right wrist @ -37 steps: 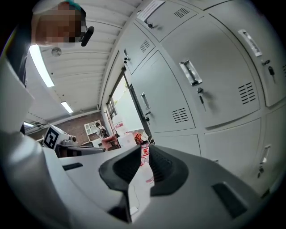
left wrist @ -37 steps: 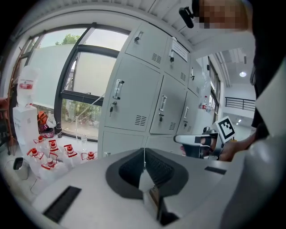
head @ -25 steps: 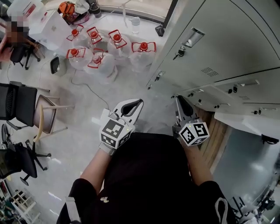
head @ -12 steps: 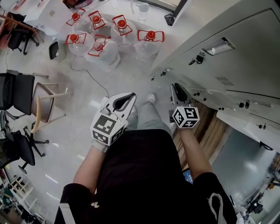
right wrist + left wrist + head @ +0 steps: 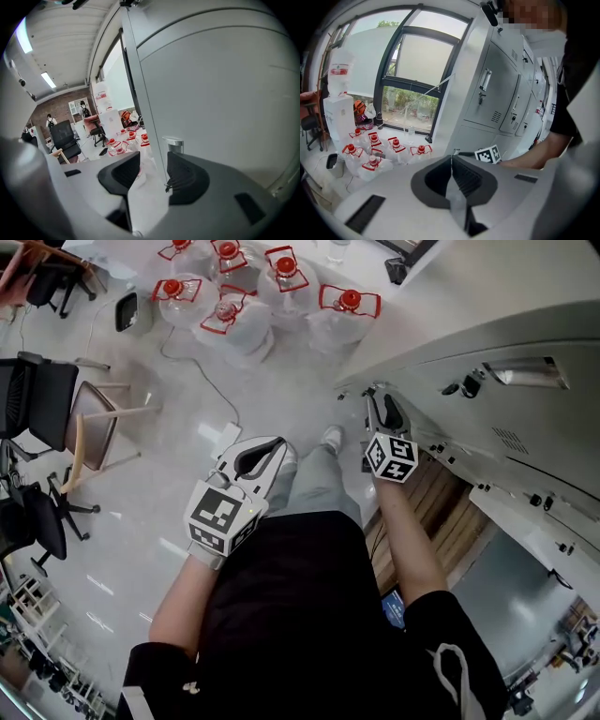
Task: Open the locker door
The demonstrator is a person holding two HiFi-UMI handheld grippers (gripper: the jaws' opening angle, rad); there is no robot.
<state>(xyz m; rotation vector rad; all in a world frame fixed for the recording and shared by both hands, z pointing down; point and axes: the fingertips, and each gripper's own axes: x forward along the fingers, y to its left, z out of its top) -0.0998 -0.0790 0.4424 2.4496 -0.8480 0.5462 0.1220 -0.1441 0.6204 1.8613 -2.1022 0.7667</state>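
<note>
Locker door [image 5: 211,93] edge stands between our right gripper's [image 5: 153,164] jaws, which are opening around it. Our left gripper [image 5: 451,158], well apart from it, is pressed together, empty.

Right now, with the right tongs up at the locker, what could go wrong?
1. The right tongs are opening, with the edge of the locker door between the jaws but nothing clamped; a pull now would likely slip off.
2. The small handle sits just above the right jaw, so closing here may miss it or knock it.
</note>
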